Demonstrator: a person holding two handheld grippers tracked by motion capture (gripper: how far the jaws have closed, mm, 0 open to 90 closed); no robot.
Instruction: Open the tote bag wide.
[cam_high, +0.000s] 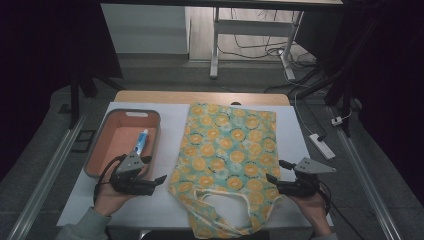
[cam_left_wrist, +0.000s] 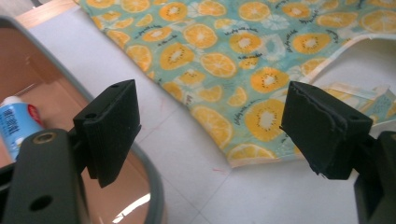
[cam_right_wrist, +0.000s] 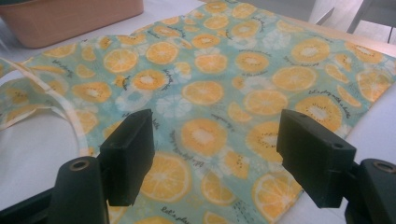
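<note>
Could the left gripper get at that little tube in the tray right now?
Probably yes. The left gripper hovers with open jaws just beside the tray, the tube lies uncovered in it, and only the low tray wall stands between them.

Grey floor (cam_high: 165, 75), white desk legs (cam_high: 215, 45), power strip (cam_high: 321, 145).

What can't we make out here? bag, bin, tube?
- Fruit-print bag: near end with the handles runs off the bottom edge of the high view.
- Bag opening: lies flat, cannot tell whether anything is inside.
- Tube in the orange bin: label too small in the high view; in the left gripper view the left tool hides its lower part.
- Bin: cropped by the frame top in the right gripper view.
</note>
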